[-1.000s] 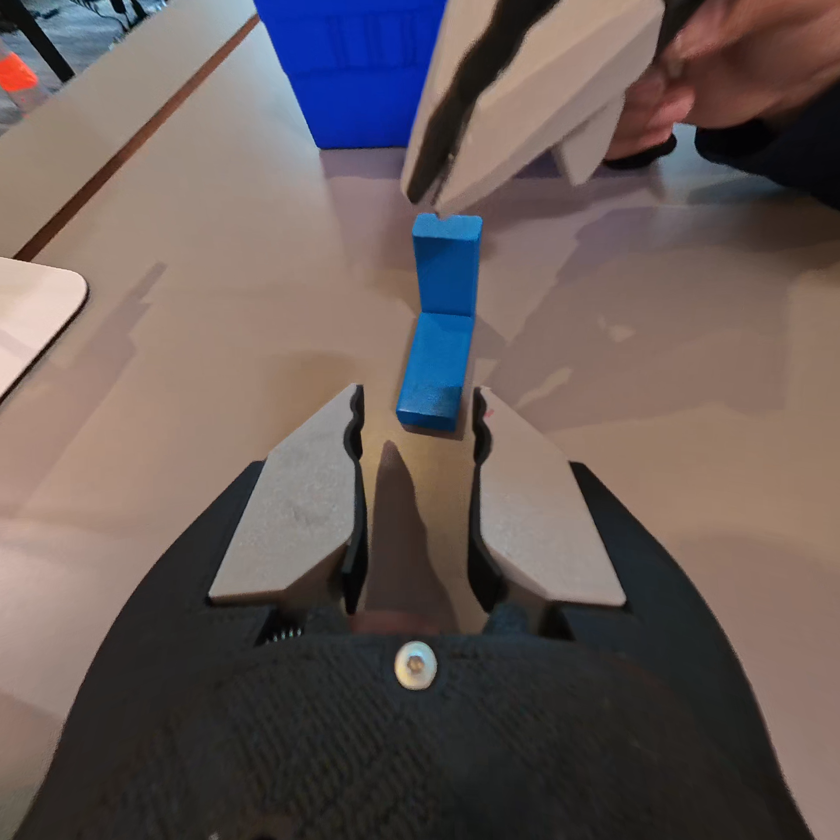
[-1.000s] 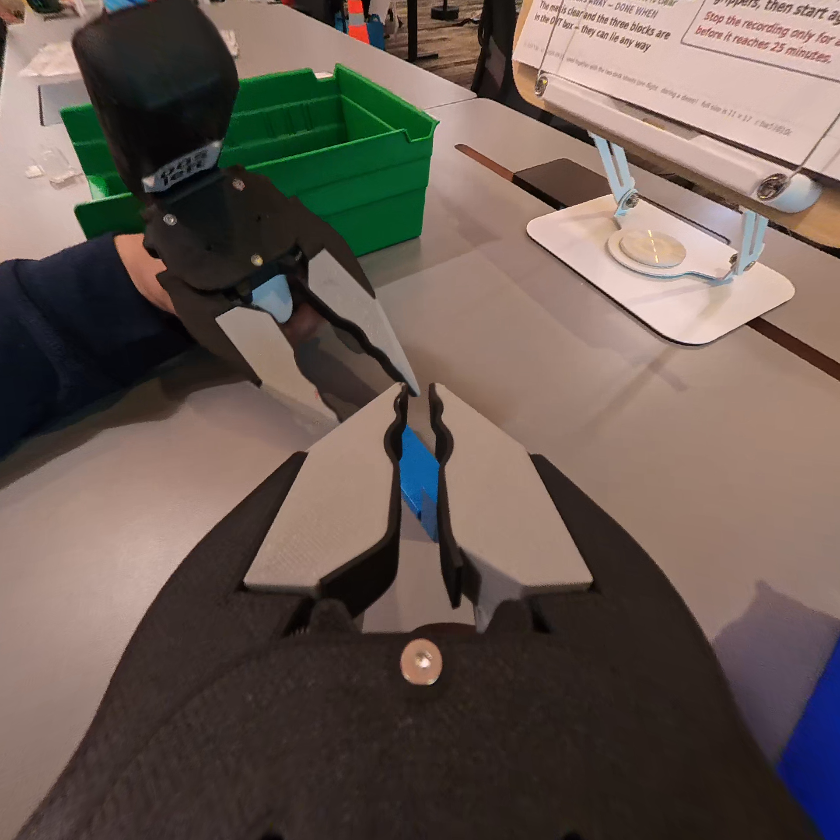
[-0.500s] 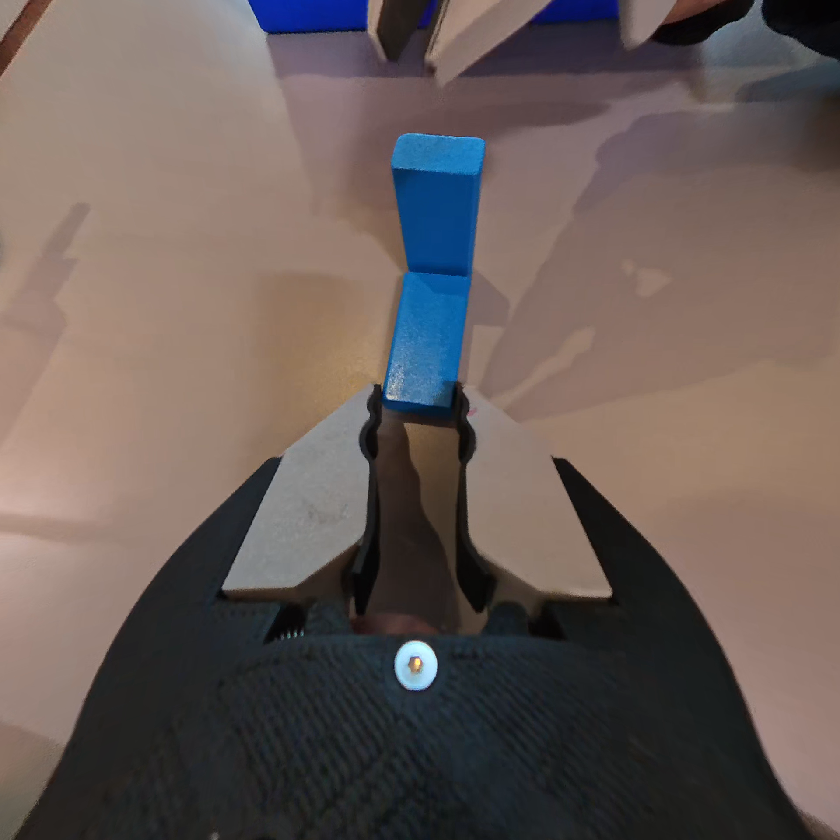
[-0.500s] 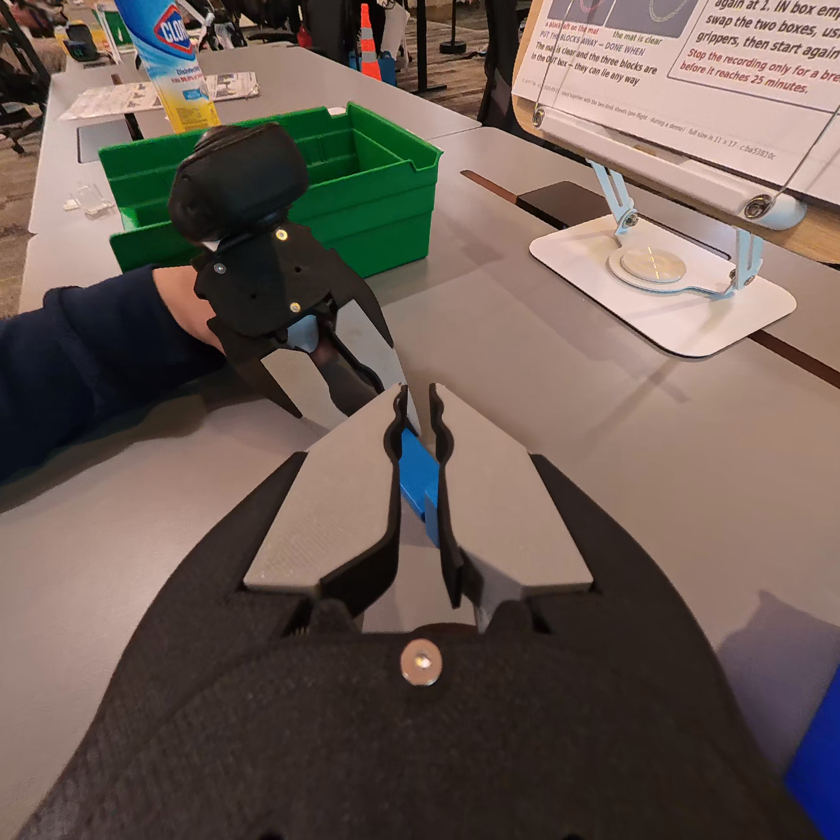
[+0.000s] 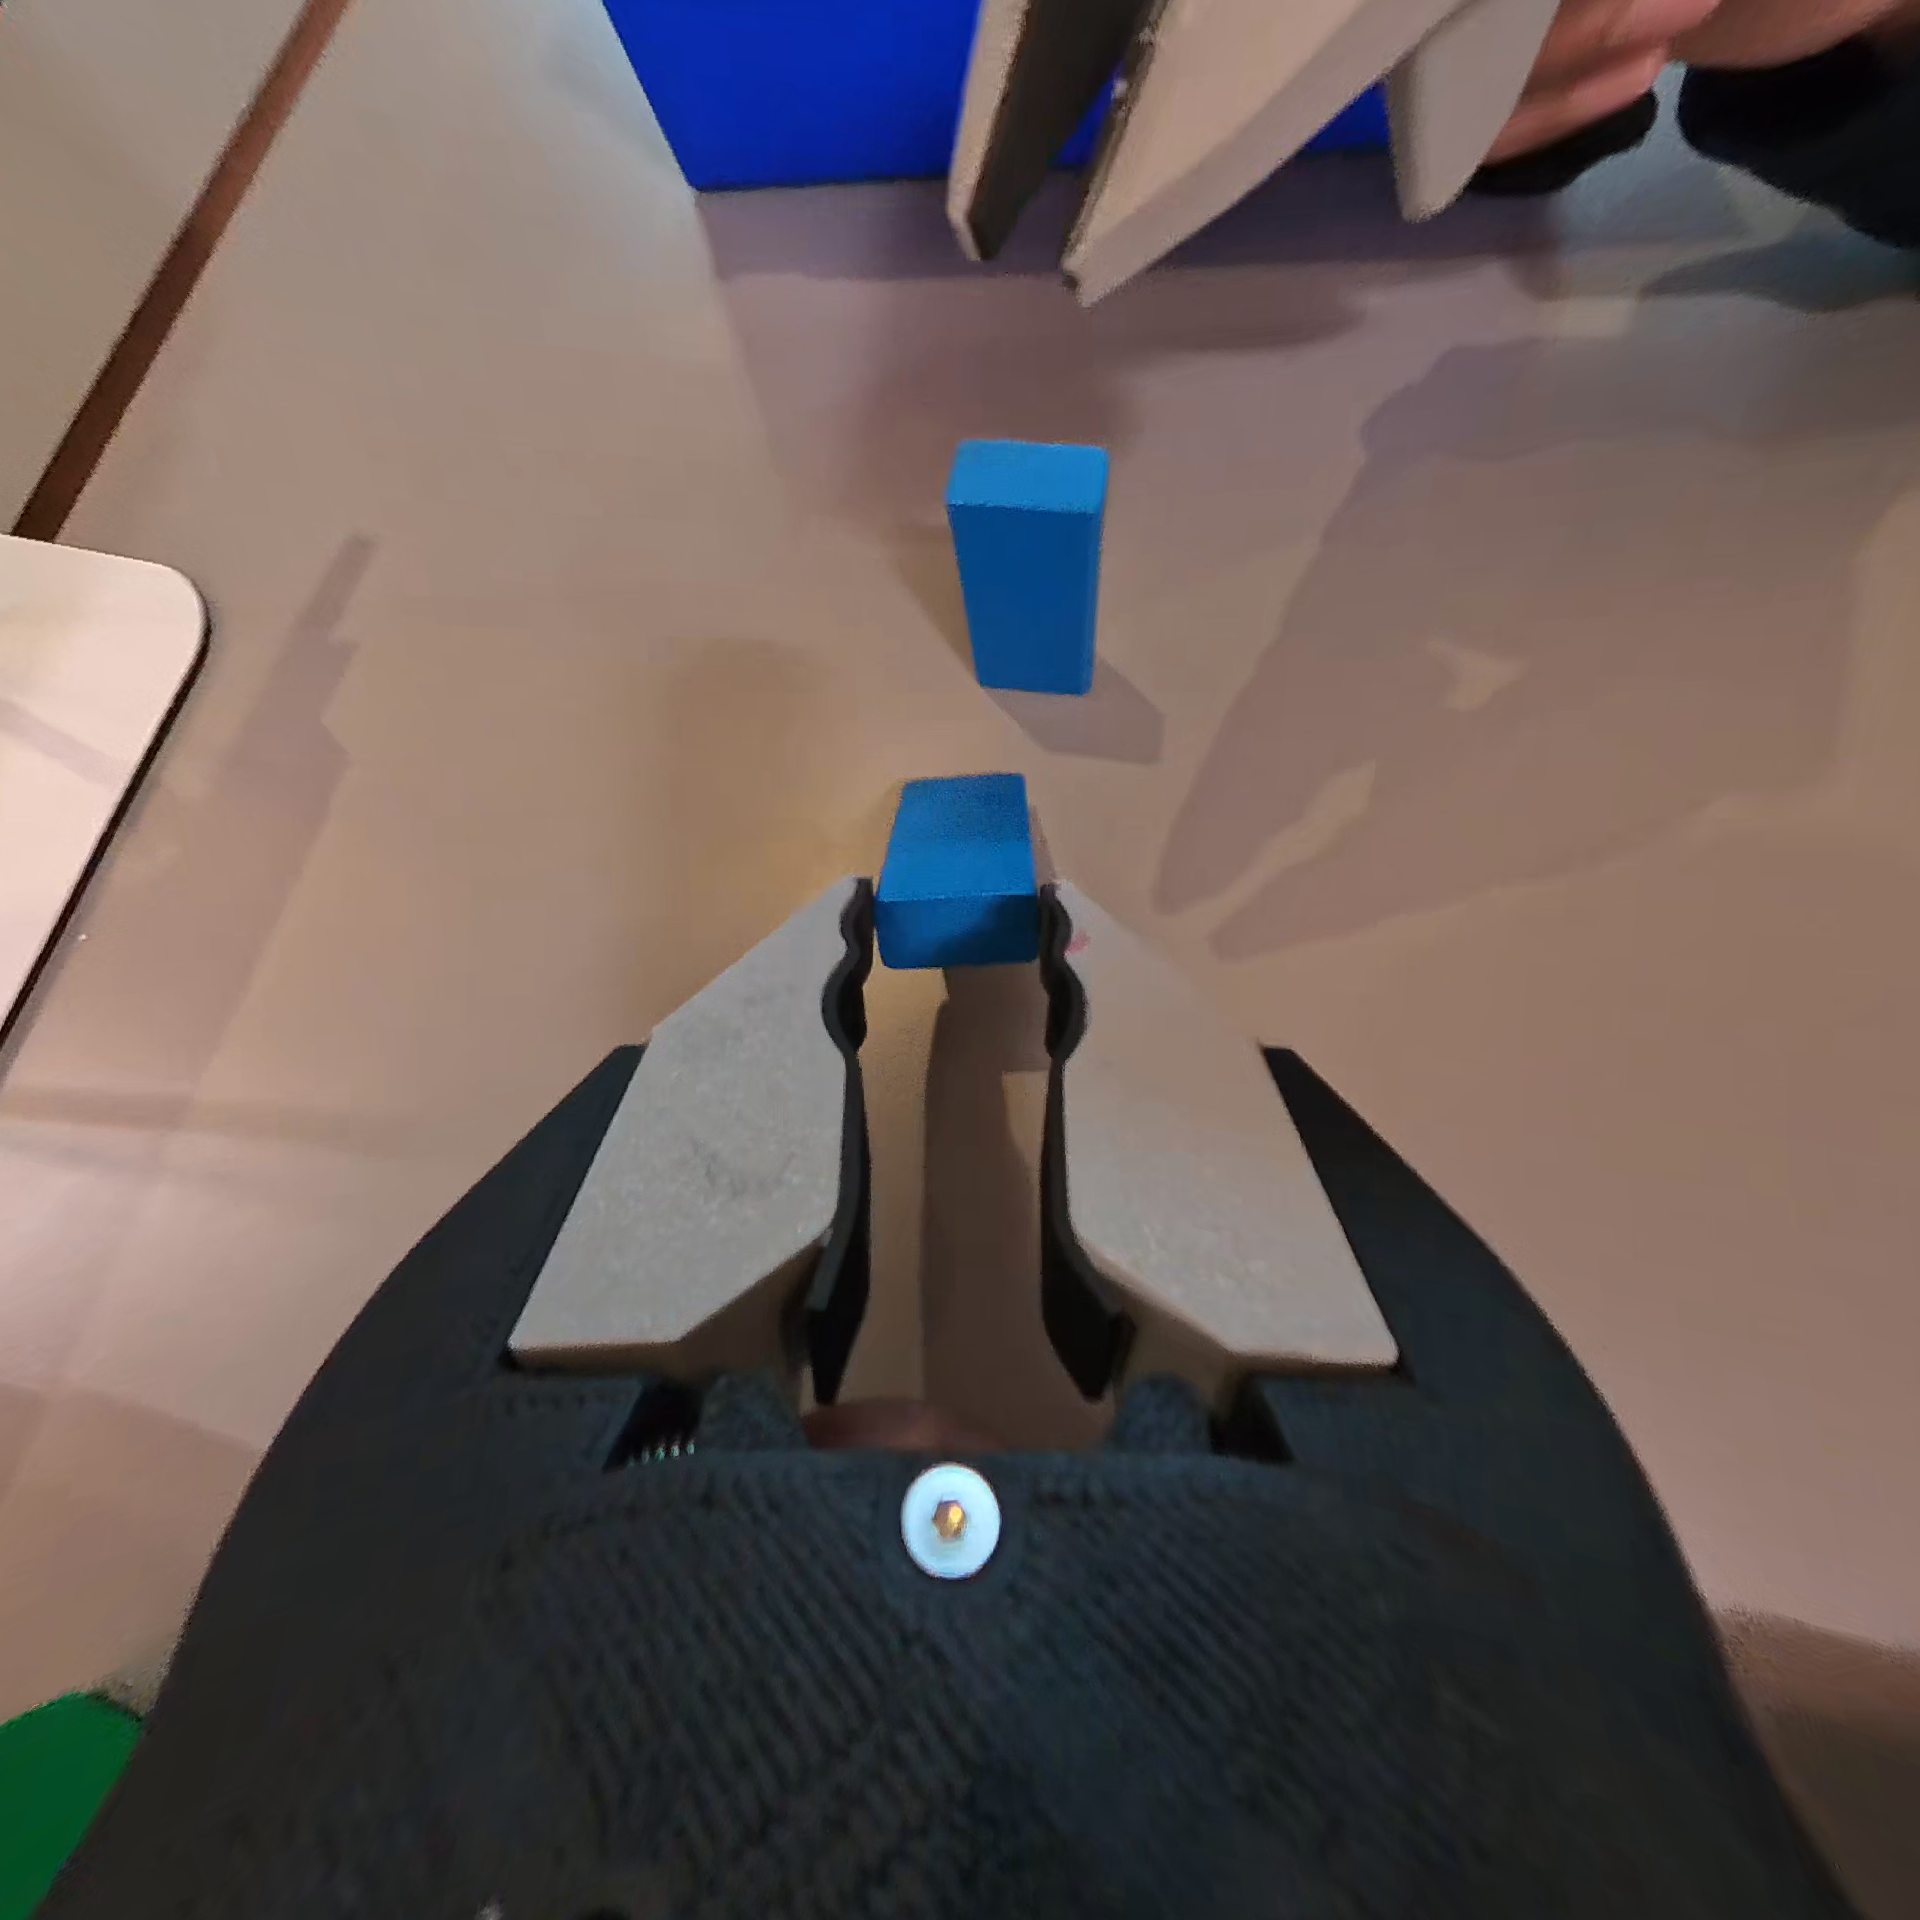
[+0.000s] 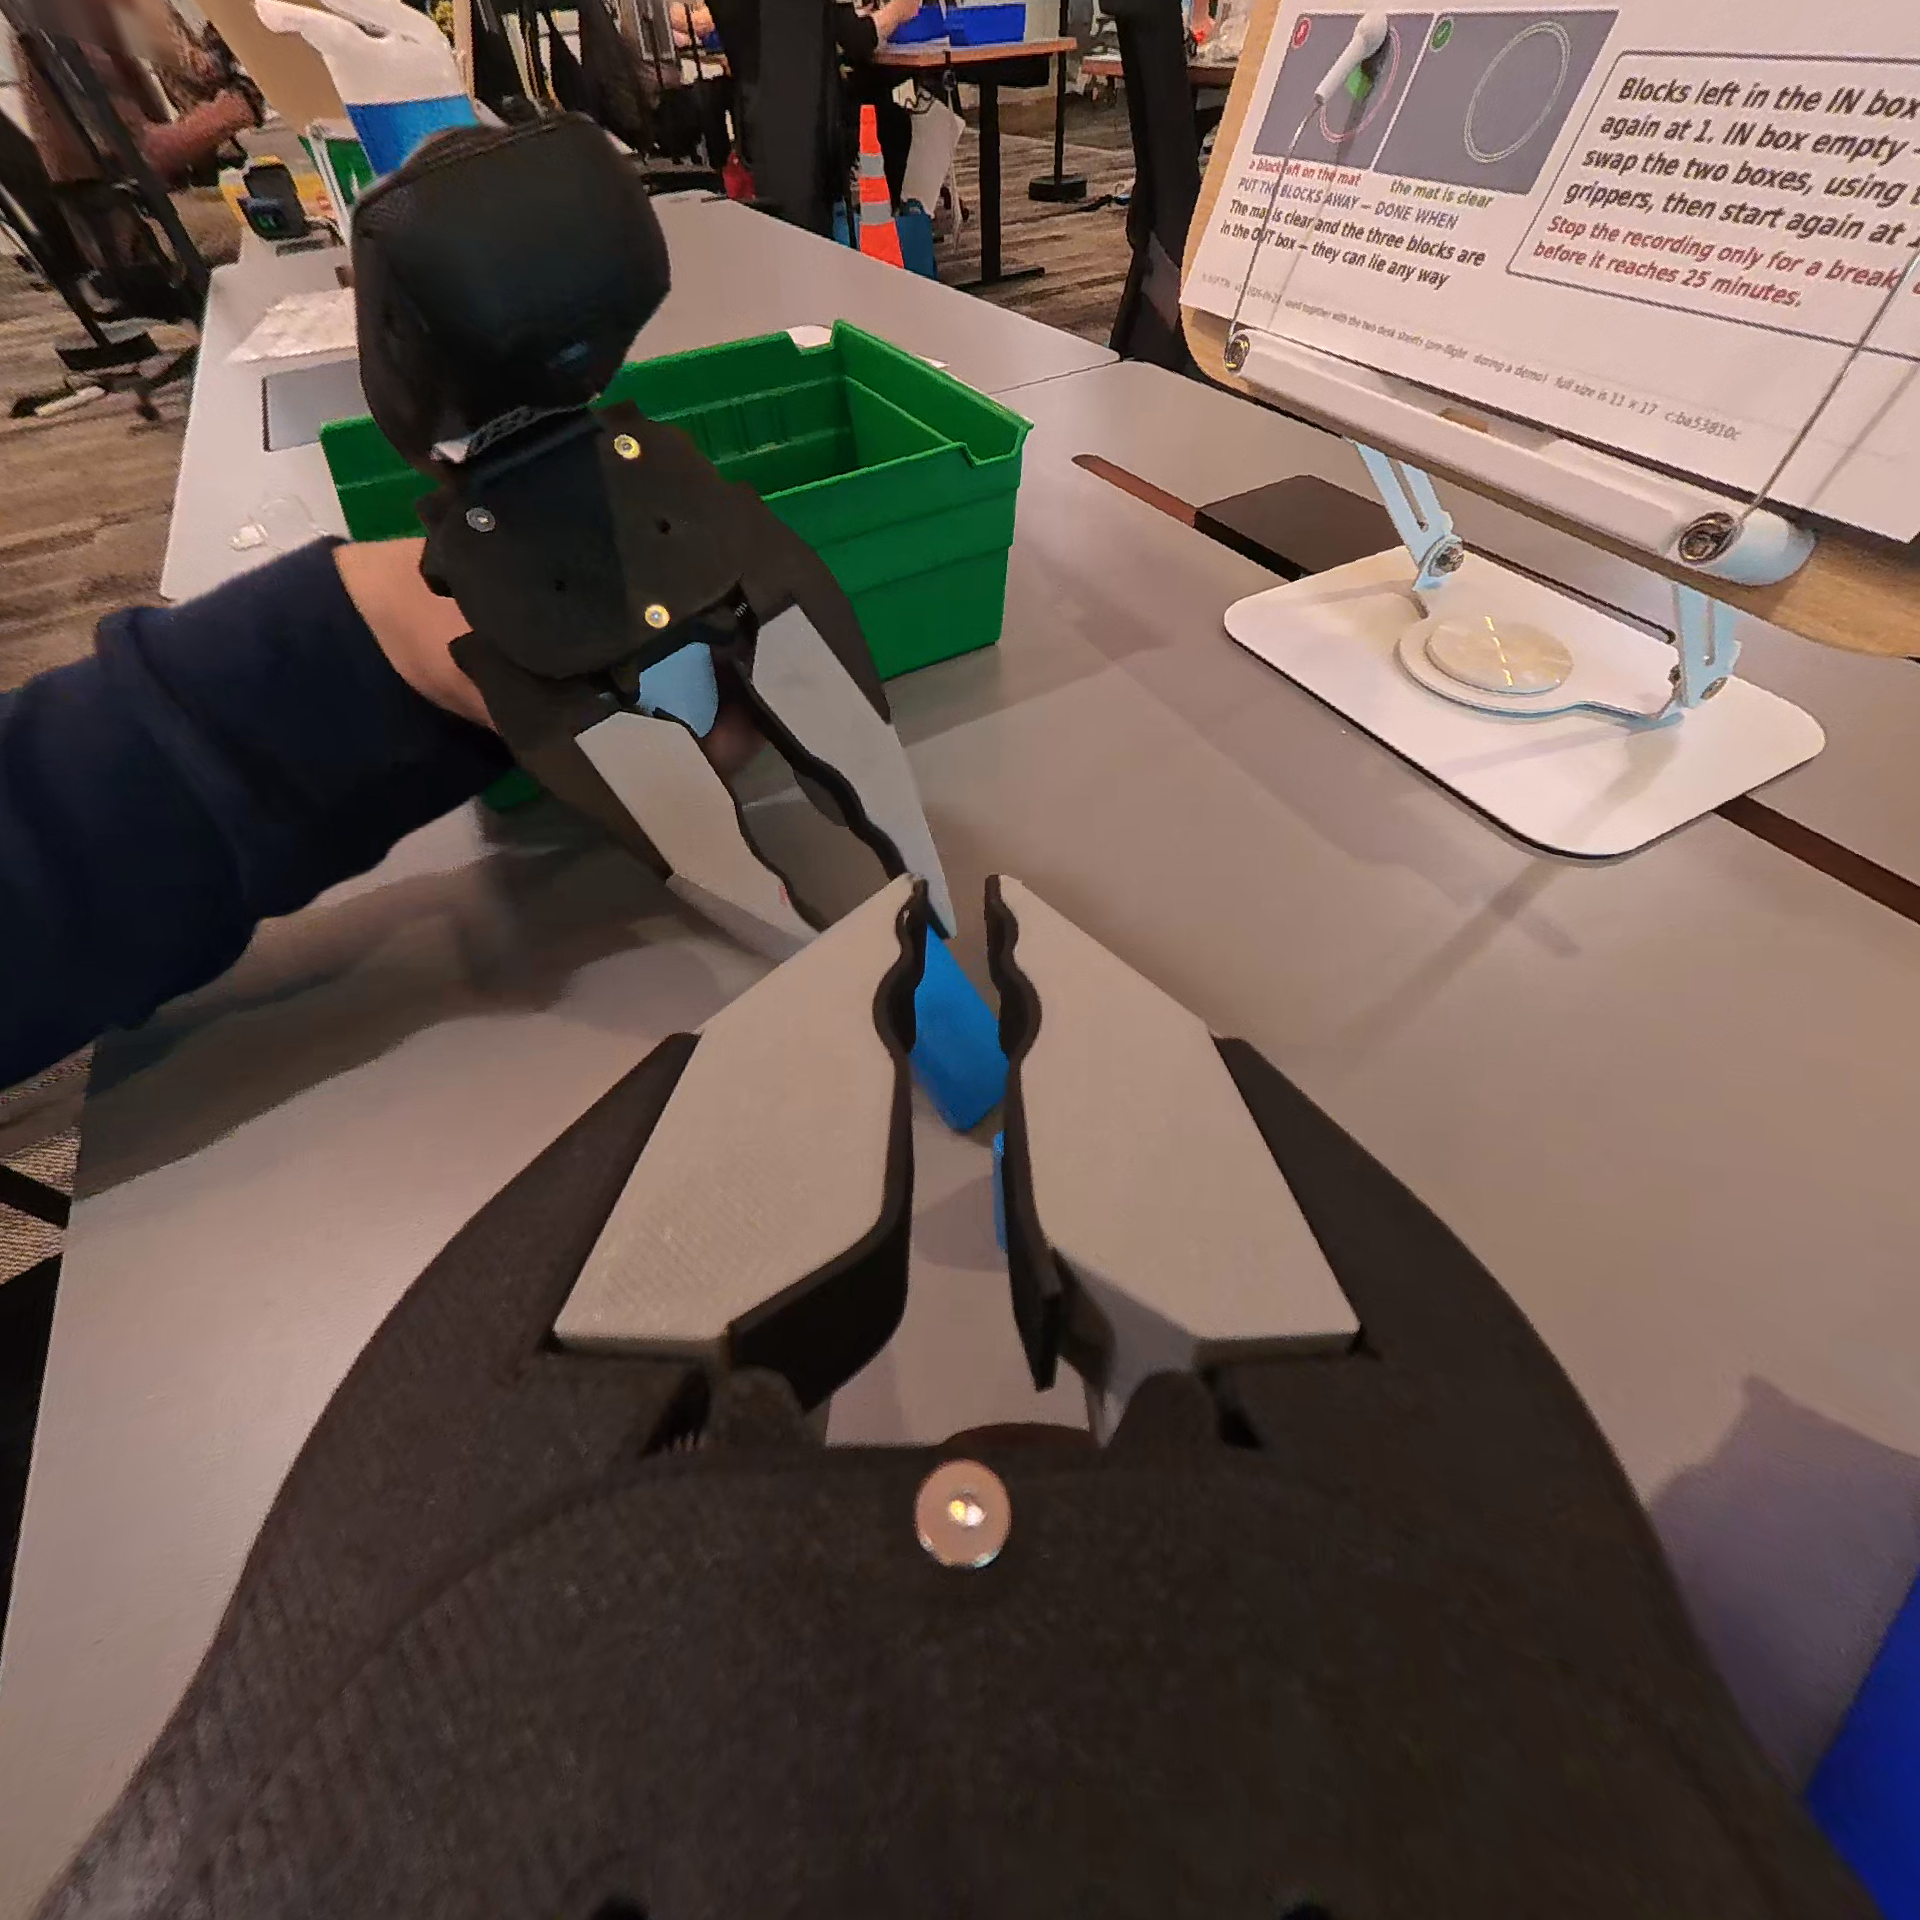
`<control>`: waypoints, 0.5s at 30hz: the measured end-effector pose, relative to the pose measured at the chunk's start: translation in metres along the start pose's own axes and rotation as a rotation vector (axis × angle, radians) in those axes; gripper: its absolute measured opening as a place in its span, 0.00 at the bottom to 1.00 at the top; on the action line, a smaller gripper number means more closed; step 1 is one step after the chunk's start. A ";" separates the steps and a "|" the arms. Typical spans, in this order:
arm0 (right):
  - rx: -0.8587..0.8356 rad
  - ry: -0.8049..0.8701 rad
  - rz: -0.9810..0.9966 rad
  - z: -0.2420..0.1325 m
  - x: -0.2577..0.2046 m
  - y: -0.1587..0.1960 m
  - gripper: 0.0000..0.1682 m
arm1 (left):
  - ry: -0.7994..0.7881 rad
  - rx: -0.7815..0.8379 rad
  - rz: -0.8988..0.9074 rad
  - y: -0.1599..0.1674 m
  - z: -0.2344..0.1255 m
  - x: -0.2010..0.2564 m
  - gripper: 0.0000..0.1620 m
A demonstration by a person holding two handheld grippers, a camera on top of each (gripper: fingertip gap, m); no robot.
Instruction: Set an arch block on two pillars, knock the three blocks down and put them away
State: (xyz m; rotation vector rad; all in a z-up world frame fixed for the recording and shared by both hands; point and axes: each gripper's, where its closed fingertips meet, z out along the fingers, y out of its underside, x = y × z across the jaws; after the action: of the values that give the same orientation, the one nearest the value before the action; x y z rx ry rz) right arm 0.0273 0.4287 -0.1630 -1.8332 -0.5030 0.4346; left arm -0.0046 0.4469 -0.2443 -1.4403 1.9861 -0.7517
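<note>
Two blue blocks matter here, and you hold one of them. At the bottom centre of the left wrist view, your left gripper [image 5: 956,920] pinches a blue pillar block [image 5: 958,883] by its near end, right at the fingertips. The block's long axis runs straight away from you along the fingers, and the shadow under it suggests it is off the grey table [image 5: 416,520] or tipped up.

Just beyond it, a little right of centre and clearly apart, the second blue pillar [image 5: 1027,571] stands upright on its short end. That gap and that axis decide the next move. My reading is that the held block must be turned from lying to standing and set down beside the upright one, with room left for an arch to span. The left gripper is much the nearer tool for it.

Farther up, at the top of that view, your right gripper [image 5: 1081,239] hangs over the table with its fingers slightly parted and nothing between them. Behind it sits a blue bin [image 5: 831,94]. No arch block shows in either view.

In the right wrist view a green bin [image 6: 894,499] stands at upper centre. At upper right a white stand [image 6: 1517,727] carries a printed instruction sheet [image 6: 1558,208], legible in black and red. A labelled bottle [image 6: 395,94] sits at the top left.
</note>
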 end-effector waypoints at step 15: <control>0.018 0.008 0.004 -0.004 0.002 -0.004 0.05 | 0.056 -0.265 0.156 0.003 -0.011 0.002 0.18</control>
State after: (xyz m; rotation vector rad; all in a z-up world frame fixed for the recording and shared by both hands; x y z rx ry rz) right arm 0.0305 0.4280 -0.1580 -1.8179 -0.4891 0.4333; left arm -0.0152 0.4472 -0.2389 -1.4002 2.2788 -0.4791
